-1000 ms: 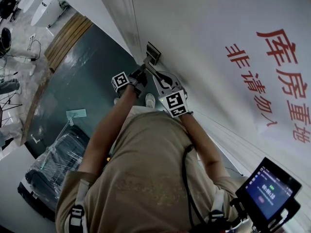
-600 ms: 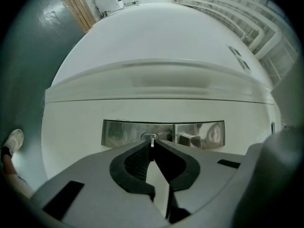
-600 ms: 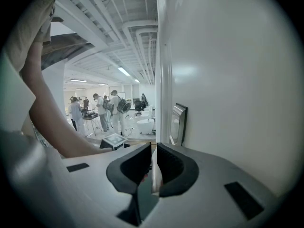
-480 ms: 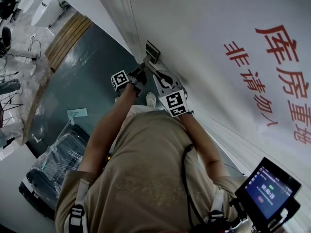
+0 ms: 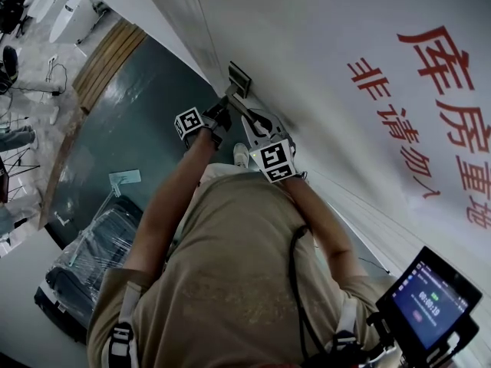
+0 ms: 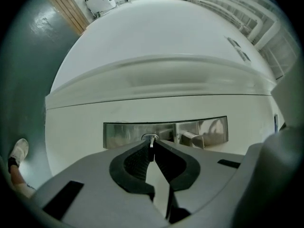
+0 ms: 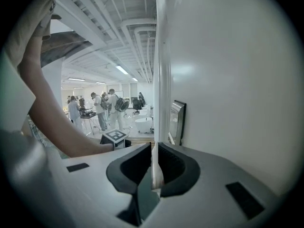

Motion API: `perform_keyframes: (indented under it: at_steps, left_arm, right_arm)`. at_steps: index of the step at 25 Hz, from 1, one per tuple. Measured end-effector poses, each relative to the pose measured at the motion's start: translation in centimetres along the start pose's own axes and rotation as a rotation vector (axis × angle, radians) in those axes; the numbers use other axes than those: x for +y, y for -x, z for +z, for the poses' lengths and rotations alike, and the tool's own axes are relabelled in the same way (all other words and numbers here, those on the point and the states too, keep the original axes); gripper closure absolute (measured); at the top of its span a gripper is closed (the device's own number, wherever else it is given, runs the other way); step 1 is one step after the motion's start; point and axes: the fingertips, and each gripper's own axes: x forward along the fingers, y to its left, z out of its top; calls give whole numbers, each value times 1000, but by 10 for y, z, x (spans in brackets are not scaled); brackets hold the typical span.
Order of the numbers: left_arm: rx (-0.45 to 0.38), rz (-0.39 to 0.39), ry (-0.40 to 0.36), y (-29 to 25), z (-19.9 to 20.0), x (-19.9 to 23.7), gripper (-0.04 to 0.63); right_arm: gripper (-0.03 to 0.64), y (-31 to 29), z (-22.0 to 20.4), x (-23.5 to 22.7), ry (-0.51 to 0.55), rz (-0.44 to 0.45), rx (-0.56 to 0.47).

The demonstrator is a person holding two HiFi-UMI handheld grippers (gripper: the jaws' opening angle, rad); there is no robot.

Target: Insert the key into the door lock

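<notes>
The person wears a beige short-sleeved shirt point(image 5: 230, 267), and 1 thin black cable point(image 5: 294, 282) runs over it. A grey strap point(image 5: 121, 336) with a black buckle lies on the shoulder. 1 white shoe point(image 5: 240, 155) shows. The left gripper point(image 6: 152, 145) and the right gripper point(image 7: 153, 148) have grey shells, black ribbed pads and cubes with black-and-white square markers.

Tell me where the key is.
In the left gripper view the key sits centre frame, pinched in the shut jaws of the left gripper, its tip at the keyhole of the steel lock plate.
</notes>
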Motion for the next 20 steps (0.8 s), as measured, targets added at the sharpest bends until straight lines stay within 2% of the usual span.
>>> perform_keyframes:
  at_steps: [5,12,20]
  left_arm:
    - [-62,-50,31,0,-1,-1,561]
    - [26,8,-13,-11,0,-2,560]
    - [-10,-10,35,-13,0,-1,561]
  right_arm:
    - [578,-1,4,5,10,17,-6]
    - [578,-1,-2,5,32,15,31]
    - [578,-3,2,7,40,26,27]
